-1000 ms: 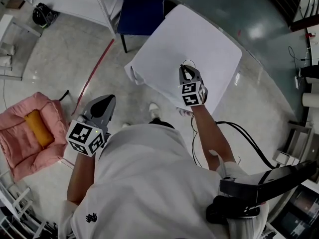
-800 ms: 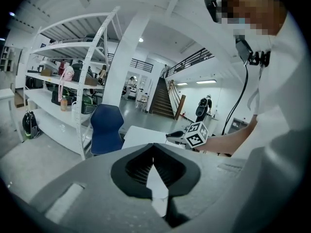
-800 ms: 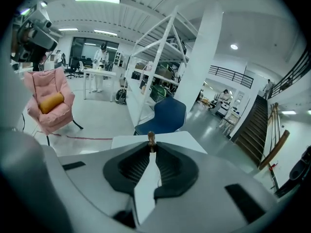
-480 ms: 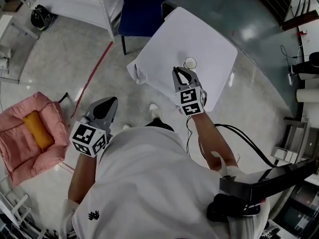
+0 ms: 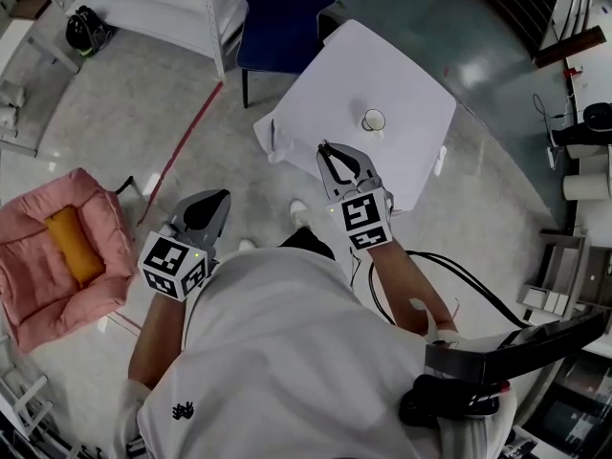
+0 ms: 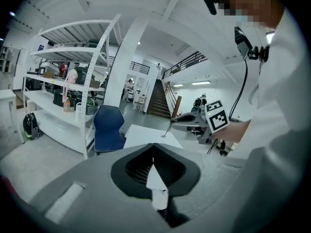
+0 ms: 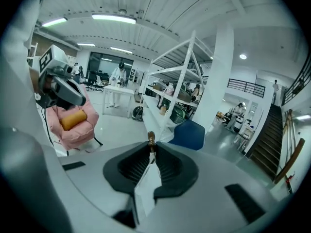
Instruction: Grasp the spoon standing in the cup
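White table, cup upper middle.
We pinch the spoon in the right claw; its thin grip may slip.

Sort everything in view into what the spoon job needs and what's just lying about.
Job: spoon, held in the shut jaws of the right gripper; cup; white table.
Lying about: blue chair; pink armchair; shelf rack; left gripper, jaws shut.

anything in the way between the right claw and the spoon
Nothing visible. The right claw is shut on the spoon, whose end pokes out past its tips. The spoon is clear of the cup, which stands apart on the white table.
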Action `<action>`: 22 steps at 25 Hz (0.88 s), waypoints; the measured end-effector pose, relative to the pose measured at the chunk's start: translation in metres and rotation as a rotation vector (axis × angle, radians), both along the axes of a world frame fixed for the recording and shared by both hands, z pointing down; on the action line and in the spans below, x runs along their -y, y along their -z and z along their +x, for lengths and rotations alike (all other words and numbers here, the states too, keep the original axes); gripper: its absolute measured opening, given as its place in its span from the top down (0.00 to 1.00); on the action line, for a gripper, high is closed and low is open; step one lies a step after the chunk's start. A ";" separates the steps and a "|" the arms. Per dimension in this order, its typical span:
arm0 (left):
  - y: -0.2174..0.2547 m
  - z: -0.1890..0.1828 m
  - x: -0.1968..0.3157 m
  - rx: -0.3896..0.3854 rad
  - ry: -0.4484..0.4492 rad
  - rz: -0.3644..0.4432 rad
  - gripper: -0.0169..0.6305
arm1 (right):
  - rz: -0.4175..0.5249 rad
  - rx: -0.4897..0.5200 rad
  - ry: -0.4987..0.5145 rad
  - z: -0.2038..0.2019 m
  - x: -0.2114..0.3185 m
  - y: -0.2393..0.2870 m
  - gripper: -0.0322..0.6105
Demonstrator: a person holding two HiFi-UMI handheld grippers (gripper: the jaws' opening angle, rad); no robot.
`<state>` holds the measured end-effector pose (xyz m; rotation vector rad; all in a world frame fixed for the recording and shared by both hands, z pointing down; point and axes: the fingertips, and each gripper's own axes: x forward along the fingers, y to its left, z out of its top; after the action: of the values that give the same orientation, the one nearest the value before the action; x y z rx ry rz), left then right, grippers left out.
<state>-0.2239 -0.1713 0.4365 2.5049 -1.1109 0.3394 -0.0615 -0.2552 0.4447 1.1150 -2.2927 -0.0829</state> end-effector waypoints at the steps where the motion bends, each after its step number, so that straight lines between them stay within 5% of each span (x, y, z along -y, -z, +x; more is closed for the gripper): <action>1: -0.001 -0.003 -0.004 -0.001 -0.001 -0.001 0.95 | 0.001 0.004 0.010 -0.007 -0.007 0.003 0.88; 22: -0.024 -0.030 -0.079 -0.032 -0.074 -0.030 0.95 | -0.018 0.021 0.071 -0.069 -0.126 0.012 0.87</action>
<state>-0.2543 -0.0925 0.4605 2.5201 -0.9957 0.3322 -0.1300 -0.1288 0.4327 1.0297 -2.3479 -0.0785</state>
